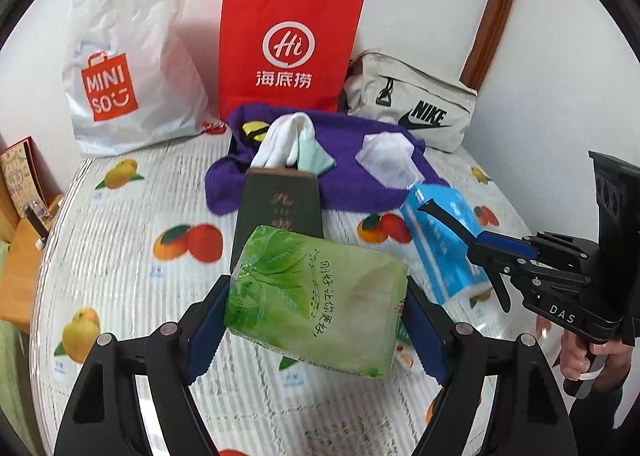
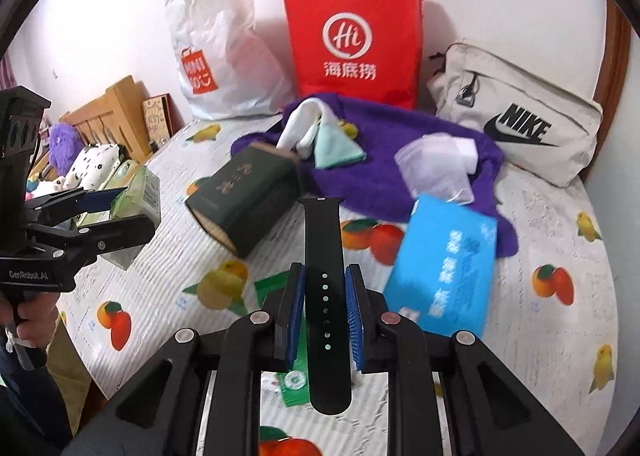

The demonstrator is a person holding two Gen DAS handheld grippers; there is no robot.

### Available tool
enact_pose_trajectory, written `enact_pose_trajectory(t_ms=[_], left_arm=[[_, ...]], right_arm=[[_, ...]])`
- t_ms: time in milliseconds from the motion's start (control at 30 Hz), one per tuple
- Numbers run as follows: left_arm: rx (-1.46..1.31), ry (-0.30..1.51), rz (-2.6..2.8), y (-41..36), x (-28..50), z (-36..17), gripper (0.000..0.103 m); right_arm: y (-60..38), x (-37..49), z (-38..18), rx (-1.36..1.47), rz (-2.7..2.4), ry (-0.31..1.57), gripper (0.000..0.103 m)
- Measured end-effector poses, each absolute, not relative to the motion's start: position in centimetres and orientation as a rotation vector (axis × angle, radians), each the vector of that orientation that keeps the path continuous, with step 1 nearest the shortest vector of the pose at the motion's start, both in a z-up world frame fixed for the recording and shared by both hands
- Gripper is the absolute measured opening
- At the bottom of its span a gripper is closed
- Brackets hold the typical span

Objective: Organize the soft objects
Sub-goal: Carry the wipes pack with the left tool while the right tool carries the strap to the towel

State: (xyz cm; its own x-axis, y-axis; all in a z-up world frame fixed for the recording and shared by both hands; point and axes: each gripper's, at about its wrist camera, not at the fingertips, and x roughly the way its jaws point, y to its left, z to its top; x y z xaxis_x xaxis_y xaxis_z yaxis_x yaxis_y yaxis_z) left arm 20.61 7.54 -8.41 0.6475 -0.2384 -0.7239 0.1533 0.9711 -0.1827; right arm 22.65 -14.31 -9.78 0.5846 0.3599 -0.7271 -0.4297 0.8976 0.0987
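Observation:
My left gripper (image 1: 316, 296) is shut on a green tissue pack (image 1: 316, 296), held above the fruit-print cloth; the right wrist view shows the same pack (image 2: 138, 192) at its left edge. My right gripper (image 2: 325, 276) is shut on a black watch strap (image 2: 325, 236) that sticks out forward past the fingers. A blue tissue pack (image 2: 440, 264) lies right of the strap. Behind it a purple towel (image 2: 380, 184) carries white socks (image 2: 304, 124), a mint cloth (image 2: 334, 146) and a clear pouch (image 2: 432, 164).
A dark green box (image 2: 244, 200) lies beside the towel. Against the wall stand a white Miniso bag (image 1: 128, 56), a red paper bag (image 1: 288, 48) and a beige Nike bag (image 1: 412, 104). A green packet (image 2: 294, 378) lies under my right gripper. A wooden bed frame (image 2: 116, 104) is at the left.

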Motion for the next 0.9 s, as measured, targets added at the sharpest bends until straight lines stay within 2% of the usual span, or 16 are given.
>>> enact_pose_trajectory(t_ms=[900], left_arm=[[-0.074,0.860,-0.193,5.8,33.8,-6.1,0.079]], right_arm=[[-17.7,36.6,-7.7,-0.026,0.439,0.799,0.020]])
